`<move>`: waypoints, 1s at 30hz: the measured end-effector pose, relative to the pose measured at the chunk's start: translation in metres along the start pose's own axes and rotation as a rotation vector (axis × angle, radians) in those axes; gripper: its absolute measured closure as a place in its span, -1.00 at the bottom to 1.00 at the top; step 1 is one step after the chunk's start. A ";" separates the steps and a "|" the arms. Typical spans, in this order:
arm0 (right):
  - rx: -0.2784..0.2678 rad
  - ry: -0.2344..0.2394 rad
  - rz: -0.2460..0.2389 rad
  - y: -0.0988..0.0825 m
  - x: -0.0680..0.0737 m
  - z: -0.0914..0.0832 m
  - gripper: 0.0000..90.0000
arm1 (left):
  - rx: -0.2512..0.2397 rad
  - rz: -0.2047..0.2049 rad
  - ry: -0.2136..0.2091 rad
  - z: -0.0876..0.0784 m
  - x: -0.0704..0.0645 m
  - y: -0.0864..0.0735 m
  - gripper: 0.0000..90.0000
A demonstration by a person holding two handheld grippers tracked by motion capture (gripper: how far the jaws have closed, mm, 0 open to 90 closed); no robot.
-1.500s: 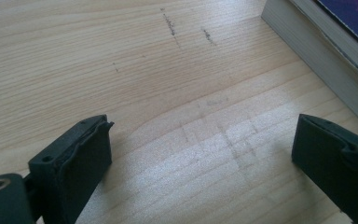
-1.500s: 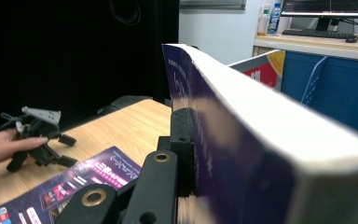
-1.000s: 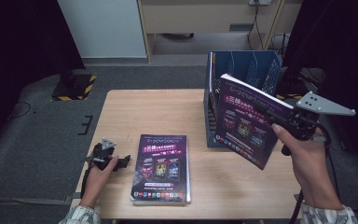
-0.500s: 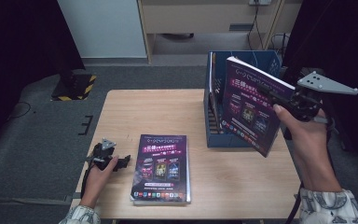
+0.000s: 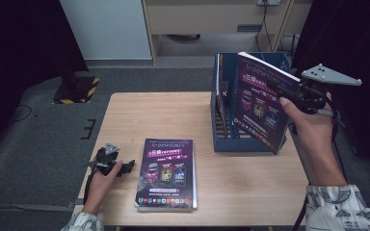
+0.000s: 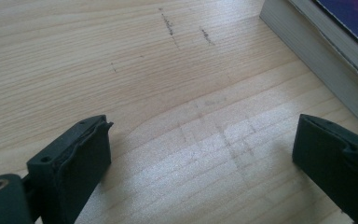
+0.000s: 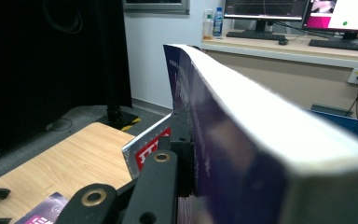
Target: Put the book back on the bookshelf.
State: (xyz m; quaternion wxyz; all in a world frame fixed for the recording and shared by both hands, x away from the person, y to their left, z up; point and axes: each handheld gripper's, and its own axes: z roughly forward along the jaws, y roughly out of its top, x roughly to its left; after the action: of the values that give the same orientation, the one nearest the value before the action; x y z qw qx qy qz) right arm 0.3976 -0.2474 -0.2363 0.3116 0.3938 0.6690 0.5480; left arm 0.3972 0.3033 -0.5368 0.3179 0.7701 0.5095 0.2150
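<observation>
Pale wooden tabletop (image 5: 173,115) on a grey carpeted floor, a desk with monitors behind: the right gripper (image 5: 289,94) is clamping a thick purple-covered catalogue (image 5: 260,101) by its right edge, jaws squeezed onto the cover and pages, and holding it upright in the air. From the fingers, the catalogue is extending toward nine o'clock in the high view, its long axis running nearly vertical with the top leaning slightly away, its lower edge hanging just over the blue slotted plastic file rack (image 5: 221,130) standing at the table's two o'clock corner. In the right gripper view the page block (image 7: 270,140) is rising straight up from the jaws. A second, matching catalogue (image 5: 167,174) is lying flat at six o'clock. The left gripper (image 5: 118,166) is resting on the table at its nine o'clock, jaws spread and empty, just beside that catalogue's edge (image 6: 317,60). The right hand is the nearer to the rack.
</observation>
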 end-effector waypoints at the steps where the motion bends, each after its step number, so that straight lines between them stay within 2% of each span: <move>1: 0.001 -0.004 0.001 0.000 -0.001 0.001 0.83 | 0.000 0.000 0.000 0.000 0.000 0.000 -0.92; 13: 0.016 -0.051 0.001 0.000 -0.009 0.006 0.83 | 0.000 0.000 0.000 0.000 0.000 0.000 -0.92; 18: 0.036 -0.096 -0.007 0.002 -0.015 0.012 0.83 | 0.000 0.003 0.000 0.000 0.000 0.000 -0.92; 22: 0.044 -0.132 0.014 0.000 -0.020 0.022 0.83 | 0.000 0.003 0.000 0.000 0.000 0.000 -0.92; 30: 0.066 -0.229 0.012 0.000 -0.029 0.052 0.83 | 0.002 0.003 0.001 0.000 0.000 0.000 -0.93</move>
State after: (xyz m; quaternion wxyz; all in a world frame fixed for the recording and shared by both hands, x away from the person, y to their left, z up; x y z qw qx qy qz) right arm 0.4556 -0.2470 -0.2471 0.3696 0.4679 0.6444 0.4788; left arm 0.3975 0.3035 -0.5366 0.3168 0.7711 0.5087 0.2153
